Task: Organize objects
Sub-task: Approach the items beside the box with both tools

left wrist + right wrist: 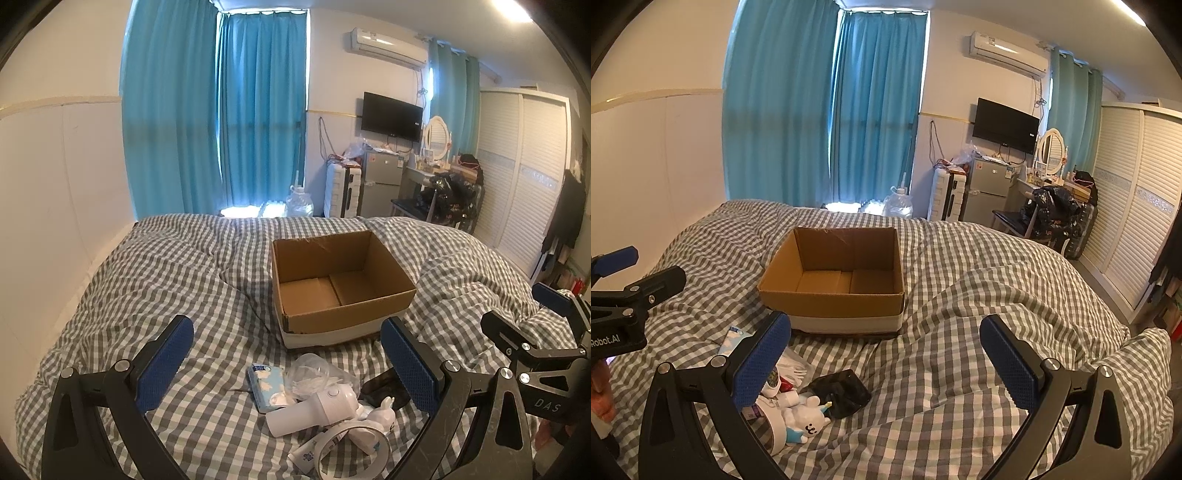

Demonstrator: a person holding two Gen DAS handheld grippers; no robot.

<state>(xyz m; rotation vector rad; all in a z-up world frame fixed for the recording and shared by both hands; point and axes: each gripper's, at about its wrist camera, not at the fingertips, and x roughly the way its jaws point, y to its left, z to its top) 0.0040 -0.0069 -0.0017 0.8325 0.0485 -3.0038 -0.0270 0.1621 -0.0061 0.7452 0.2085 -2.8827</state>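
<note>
An open, empty cardboard box (340, 284) stands on the checked bed; it also shows in the right wrist view (834, 280). In front of it lies a pile: a blue tissue pack (267, 386), a clear plastic cup (308, 373), a white handheld fan (314, 408), a tape roll (351, 443), a white bear figure (807, 421) and a black pouch (840, 393). My left gripper (286, 367) is open, empty, just above the pile. My right gripper (886, 360) is open, empty, to the right of the pile.
The grey checked duvet (979, 295) is rumpled, with a raised fold at the right. A white wall runs along the bed's left side. Beyond the bed's far end are blue curtains (221, 110), a water jug, a small fridge, a dresser and a wardrobe.
</note>
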